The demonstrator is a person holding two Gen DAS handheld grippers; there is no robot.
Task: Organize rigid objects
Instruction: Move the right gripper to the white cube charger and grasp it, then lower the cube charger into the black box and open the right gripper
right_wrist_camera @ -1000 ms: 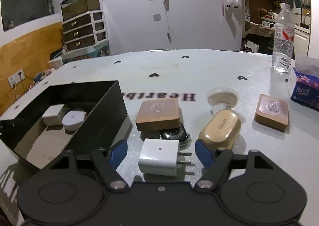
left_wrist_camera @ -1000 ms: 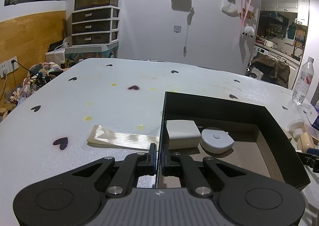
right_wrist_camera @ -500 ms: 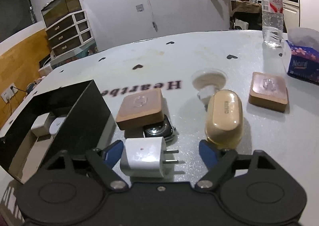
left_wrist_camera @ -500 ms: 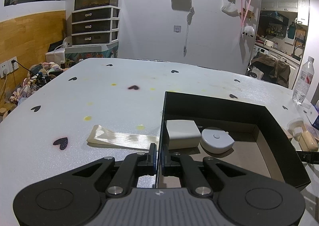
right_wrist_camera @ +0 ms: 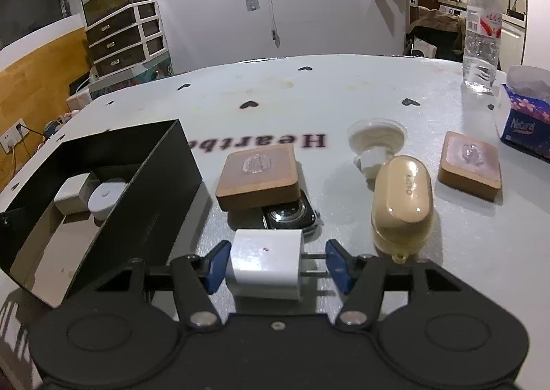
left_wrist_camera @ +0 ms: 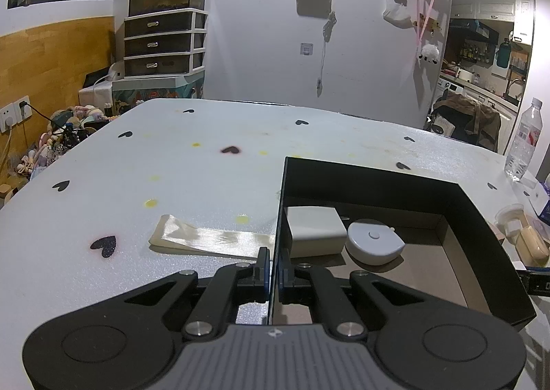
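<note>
My left gripper [left_wrist_camera: 274, 266] is shut on the left wall of the black box [left_wrist_camera: 378, 180], pads pinching the thin edge. Inside the box lie a white block [left_wrist_camera: 314, 228] and a round white device [left_wrist_camera: 374, 245]. In the right wrist view a white plug charger [right_wrist_camera: 264, 263] lies on the table between the blue pads of my right gripper [right_wrist_camera: 276, 263]. Its jaws are closing: one pad meets the charger's body, the other the prong tips. The black box [right_wrist_camera: 154, 190] stands just left of it.
Behind the charger a wooden square [right_wrist_camera: 257, 177] rests on a dark watch [right_wrist_camera: 292, 214]. To the right are a beige case [right_wrist_camera: 402, 197], a suction cup [right_wrist_camera: 374, 139], a second wooden square [right_wrist_camera: 469, 165], a tissue box [right_wrist_camera: 522, 122] and a bottle [right_wrist_camera: 481, 36]. A cream ribbon [left_wrist_camera: 209, 238] lies left of the box.
The right gripper's pads first widened, then drew in onto the ends of the white charger, and it rolled slightly. The left gripper and the box stayed still.
</note>
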